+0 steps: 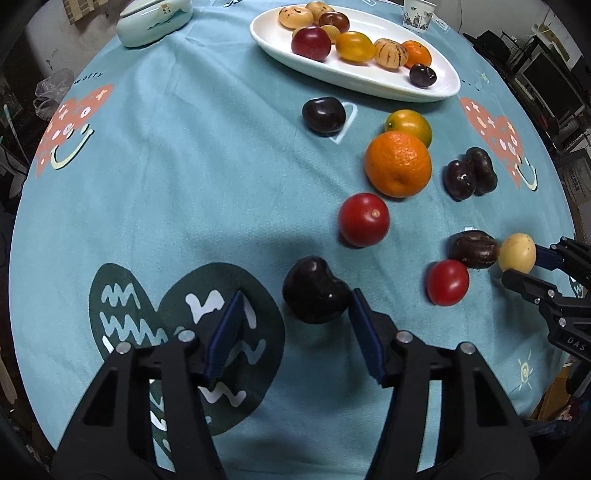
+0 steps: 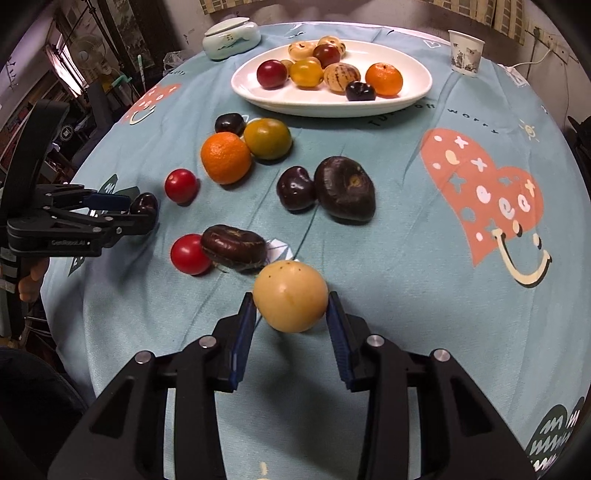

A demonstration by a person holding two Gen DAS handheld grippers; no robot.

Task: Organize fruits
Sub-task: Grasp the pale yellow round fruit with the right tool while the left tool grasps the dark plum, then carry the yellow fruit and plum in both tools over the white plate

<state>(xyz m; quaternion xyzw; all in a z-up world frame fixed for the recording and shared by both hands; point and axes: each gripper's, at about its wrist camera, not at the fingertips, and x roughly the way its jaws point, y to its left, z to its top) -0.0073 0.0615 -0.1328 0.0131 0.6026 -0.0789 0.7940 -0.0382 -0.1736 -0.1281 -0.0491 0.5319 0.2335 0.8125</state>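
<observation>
Dark plum (image 1: 316,290) sitting between the wide-spread left claw (image 1: 295,328) pads, yellow fruit (image 2: 290,301) sitting between right claw (image 2: 291,325) pads, both pads touching it.

Dim cluttered room, standing fan (image 2: 83,55), curtains (image 2: 509,18), shelves (image 1: 554,77)

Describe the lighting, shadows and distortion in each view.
Left wrist view: strong fisheye bending of the table edge, black vignette corners, a soft shadow ahead of the left tool, glare spots on the dark plum. Right wrist view: same bending, the yellow fruit slightly soft, highlights on the white plate.
</observation>
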